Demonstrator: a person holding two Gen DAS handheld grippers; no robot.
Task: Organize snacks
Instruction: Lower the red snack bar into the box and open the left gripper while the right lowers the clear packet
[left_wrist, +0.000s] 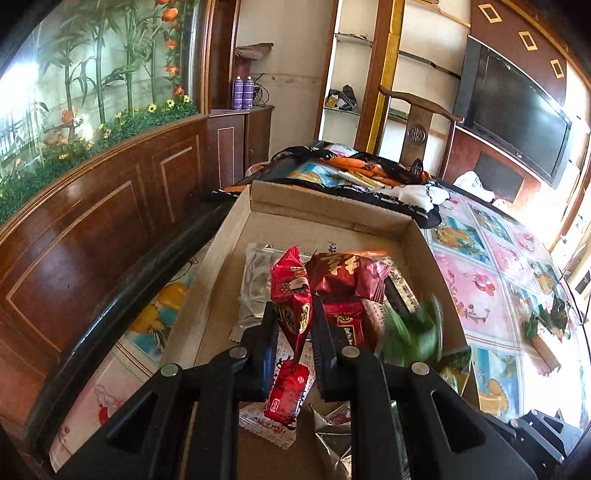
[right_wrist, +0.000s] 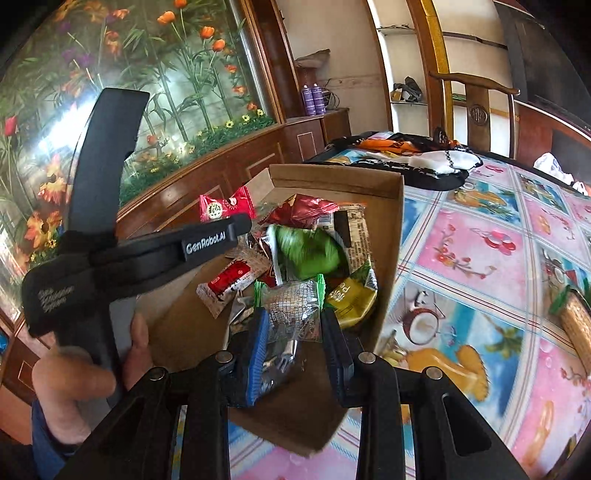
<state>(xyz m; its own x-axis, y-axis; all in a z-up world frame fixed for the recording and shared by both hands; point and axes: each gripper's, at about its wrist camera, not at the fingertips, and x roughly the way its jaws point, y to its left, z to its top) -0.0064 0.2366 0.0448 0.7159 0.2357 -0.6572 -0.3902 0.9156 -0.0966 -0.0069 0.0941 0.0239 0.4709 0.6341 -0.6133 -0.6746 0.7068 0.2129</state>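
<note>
An open cardboard box (left_wrist: 332, 210) on the table holds several snack packets. In the left wrist view my left gripper (left_wrist: 294, 308) is shut on a long red packet (left_wrist: 291, 291), held above the box. The right wrist view shows that gripper (right_wrist: 242, 223) side-on with the red packet (right_wrist: 227, 208) sticking out, a person's hand (right_wrist: 92, 369) on its handle. My right gripper (right_wrist: 294, 314) is shut on a silvery packet with green ends (right_wrist: 291, 306) over the box (right_wrist: 391, 240). A blurred green packet (right_wrist: 306, 251) lies among the snacks and shows as a green blur (left_wrist: 410, 332) in the left view.
The box also holds a dark-red packet (left_wrist: 340, 273), a small red packet (left_wrist: 286, 393) and a yellow-green one (right_wrist: 351, 295). The tablecloth (right_wrist: 480, 258) is pink and blue. A wicker basket (right_wrist: 576, 321) sits at right, dark fabric (left_wrist: 369, 173) and a wooden chair (left_wrist: 417, 129) beyond, a wood cabinet (left_wrist: 92, 240) at left.
</note>
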